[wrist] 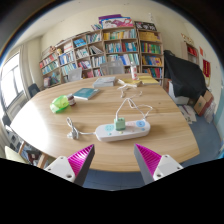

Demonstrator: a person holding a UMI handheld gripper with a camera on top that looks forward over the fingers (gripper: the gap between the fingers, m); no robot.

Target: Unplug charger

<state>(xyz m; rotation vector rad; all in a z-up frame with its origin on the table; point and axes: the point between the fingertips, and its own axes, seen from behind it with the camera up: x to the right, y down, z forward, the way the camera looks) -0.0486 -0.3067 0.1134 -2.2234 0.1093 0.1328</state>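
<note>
- Jaws of the gripper [113, 160] stand wide apart, holding nothing, lined up toward the task's thing.
- White power strip [122, 130] lies on the desk [170, 135] at 12 o'clock, green-lit charger [119, 123] plugged on top.
- Charger's cable [75, 130] trails to 9 o'clock; its end is unclear.

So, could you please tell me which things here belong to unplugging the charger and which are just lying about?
Job:
- white plastic power strip
- small pale green charger plugged into it
- hand-held gripper, open, short of the strip

Lying about:
- crumpled green bag
- flat teal book
- black office chair
- wooden bookshelves
</note>
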